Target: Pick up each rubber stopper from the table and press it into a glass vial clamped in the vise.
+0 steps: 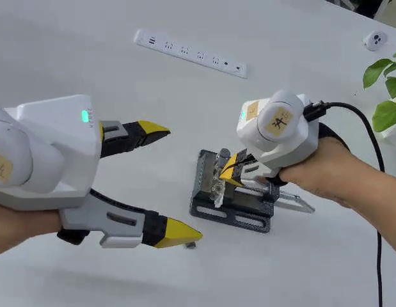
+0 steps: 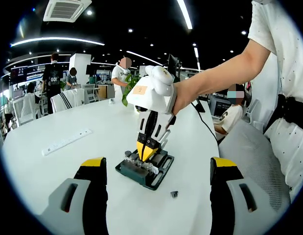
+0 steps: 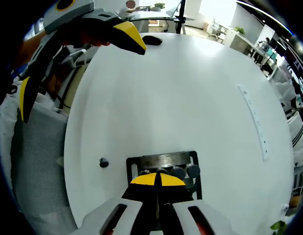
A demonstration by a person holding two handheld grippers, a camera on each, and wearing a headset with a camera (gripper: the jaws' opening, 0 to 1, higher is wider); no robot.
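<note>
A loose rubber stopper is seen beside the vise, nearer the wide-open left gripper than the clenched right gripper held over the glass vials.

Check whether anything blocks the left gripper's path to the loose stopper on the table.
Nothing visible does. The stopper lies on the bare table ahead of the open left gripper, between the lines of its jaws. The vise and the right gripper over it sit farther off, beyond the stopper.
</note>
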